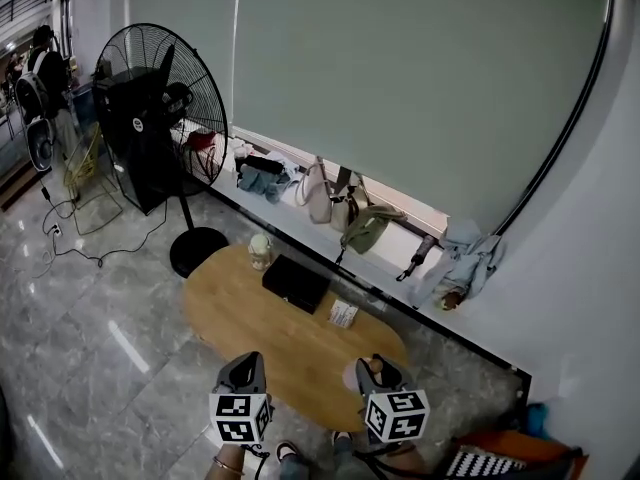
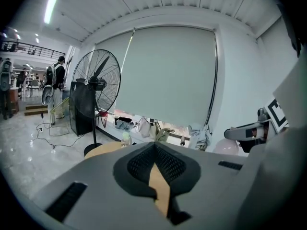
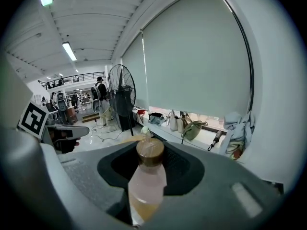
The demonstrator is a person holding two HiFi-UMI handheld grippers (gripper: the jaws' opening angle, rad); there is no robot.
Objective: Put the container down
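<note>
My right gripper (image 1: 373, 361) hovers over the near right end of the oval wooden table (image 1: 250, 318). It is shut on the container (image 3: 146, 181), a clear pinkish bottle with a brown lid and amber liquid at its bottom. In the right gripper view the bottle stands upright between the dark pads of the right gripper (image 3: 151, 153). The brown lid (image 1: 377, 367) shows in the head view. My left gripper (image 1: 243, 361) hangs over the table's near left edge. In the left gripper view the tips of the left gripper (image 2: 154, 150) meet with nothing between them.
On the table lie a black box (image 1: 296, 283), a small jar (image 1: 260, 251) and a small packet (image 1: 343, 313). A big floor fan (image 1: 150, 118) stands at the left with cables (image 1: 70, 238) on the floor. Bags (image 1: 335, 203) line the window ledge behind.
</note>
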